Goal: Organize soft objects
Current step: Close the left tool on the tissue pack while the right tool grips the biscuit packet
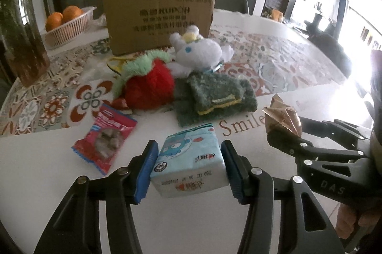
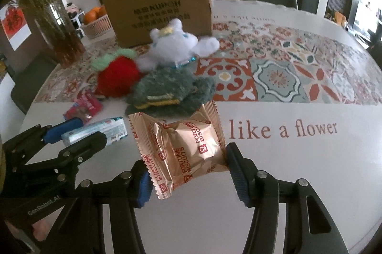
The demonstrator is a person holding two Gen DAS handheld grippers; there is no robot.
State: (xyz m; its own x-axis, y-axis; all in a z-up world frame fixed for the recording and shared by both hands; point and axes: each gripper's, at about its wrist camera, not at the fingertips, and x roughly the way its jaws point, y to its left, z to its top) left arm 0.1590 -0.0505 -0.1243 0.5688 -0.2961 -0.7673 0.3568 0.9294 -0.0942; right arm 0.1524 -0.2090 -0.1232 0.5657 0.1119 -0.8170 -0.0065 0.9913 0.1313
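Blue-padded left gripper (image 1: 189,168) is pinching tissue pack (image 1: 189,163); right gripper (image 2: 188,172) is gripping biscuit packet (image 2: 181,149) lightly — I'm avoiding crushing, heading for box (image 1: 160,17) at the tabletop's far edge.

Plush toys (image 1: 191,55) lie before the cardboard box (image 1: 157,15).

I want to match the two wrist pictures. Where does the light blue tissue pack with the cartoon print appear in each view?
Left wrist view: the light blue tissue pack with the cartoon print sits low in the centre, between the left gripper fingers.
Right wrist view: the pack is at the left, seen edge-on between the same fingers.
Shared landmark: the brown cardboard box behind the plush toys.
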